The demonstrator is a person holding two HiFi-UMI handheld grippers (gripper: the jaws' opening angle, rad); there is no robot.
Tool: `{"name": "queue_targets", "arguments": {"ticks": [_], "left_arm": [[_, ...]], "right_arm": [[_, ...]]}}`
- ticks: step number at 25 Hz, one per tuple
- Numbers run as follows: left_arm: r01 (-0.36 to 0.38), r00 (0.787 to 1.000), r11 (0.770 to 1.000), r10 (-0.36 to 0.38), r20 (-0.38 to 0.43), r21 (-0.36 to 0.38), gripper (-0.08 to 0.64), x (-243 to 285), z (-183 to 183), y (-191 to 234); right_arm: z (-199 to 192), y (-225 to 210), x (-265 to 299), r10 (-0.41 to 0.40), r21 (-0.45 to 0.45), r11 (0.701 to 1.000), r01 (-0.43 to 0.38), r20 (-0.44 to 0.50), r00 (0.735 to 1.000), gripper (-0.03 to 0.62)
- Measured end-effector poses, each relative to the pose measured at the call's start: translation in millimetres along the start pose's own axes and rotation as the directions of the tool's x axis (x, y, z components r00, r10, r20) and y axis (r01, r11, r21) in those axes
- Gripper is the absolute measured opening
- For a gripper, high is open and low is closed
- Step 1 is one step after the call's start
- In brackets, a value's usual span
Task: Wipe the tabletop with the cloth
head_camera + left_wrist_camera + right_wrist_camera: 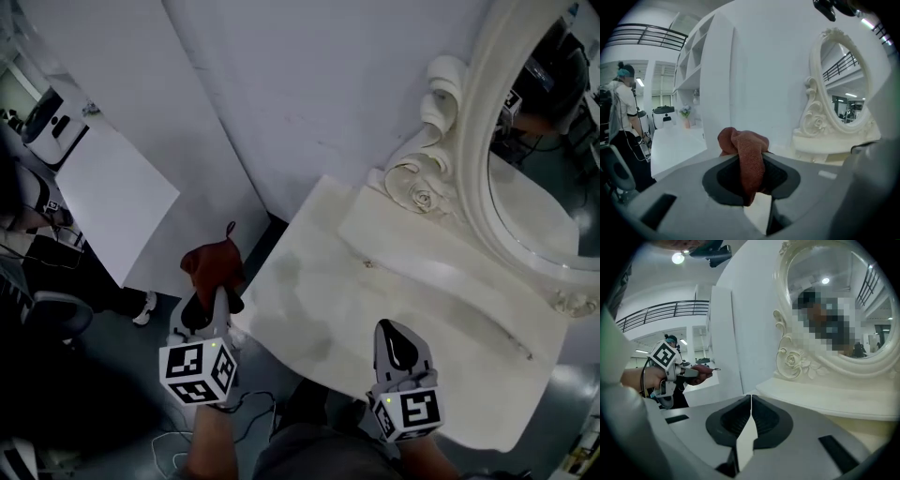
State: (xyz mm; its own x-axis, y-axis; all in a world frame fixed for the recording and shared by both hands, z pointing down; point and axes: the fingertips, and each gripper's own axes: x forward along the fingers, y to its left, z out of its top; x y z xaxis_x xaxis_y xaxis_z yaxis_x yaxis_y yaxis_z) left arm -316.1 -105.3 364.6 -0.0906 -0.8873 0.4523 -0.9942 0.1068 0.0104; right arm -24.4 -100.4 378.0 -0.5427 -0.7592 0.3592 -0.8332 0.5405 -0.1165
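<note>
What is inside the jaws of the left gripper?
A red-brown cloth, pinched by the left gripper and bunched beyond its tips. The jaws cover the clamped part.

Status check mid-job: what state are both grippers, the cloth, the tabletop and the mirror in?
Left gripper: shut on the reddish-brown cloth, left of the table edge.
Right gripper: shut, empty, over the near edge of the white marble-look tabletop.
Cloth: bunched, held clear of the tabletop.
Tabletop: bare, cloth not touching it.
Oval cream-framed mirror: upright at the back.
</note>
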Motion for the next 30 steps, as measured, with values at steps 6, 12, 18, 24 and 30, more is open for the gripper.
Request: {"name": "queue_targets", "arguments": {"ticks": [6, 12, 18, 24, 30], "left_arm": [[0.078, 0.992, 0.997, -0.08, 0.094, 0.02, 0.1, -65, 26, -72], [0.191, 0.971, 0.979, -0.2, 0.131, 0.077, 0.101, -129, 19, -159], [0.299, 0.942, 0.942, -0.317, 0.113, 0.151, 0.101, -156, -9, -244], [0.45, 0.887, 0.87, -0.462, 0.017, 0.204, 0.101, -149, -68, -319], [0.542, 0.838, 0.816, -0.542, -0.061, 0.202, 0.101, -126, -128, -362]], "right_arm": [[15, -33, -87, -0.083, -0.009, 0.996, 0.085, 0.117, 0.99, 0.015], [-9, -66, -194, -0.208, 0.027, 0.978, 0.207, 0.151, 0.966, 0.015], [-24, -97, -261, -0.308, 0.072, 0.951, 0.299, 0.17, 0.936, 0.015], [-74, -116, -304, -0.416, 0.098, 0.908, 0.408, 0.08, 0.906, 0.015], [-116, -127, -313, -0.468, 0.097, 0.88, 0.465, 0.012, 0.884, 0.015]]}}
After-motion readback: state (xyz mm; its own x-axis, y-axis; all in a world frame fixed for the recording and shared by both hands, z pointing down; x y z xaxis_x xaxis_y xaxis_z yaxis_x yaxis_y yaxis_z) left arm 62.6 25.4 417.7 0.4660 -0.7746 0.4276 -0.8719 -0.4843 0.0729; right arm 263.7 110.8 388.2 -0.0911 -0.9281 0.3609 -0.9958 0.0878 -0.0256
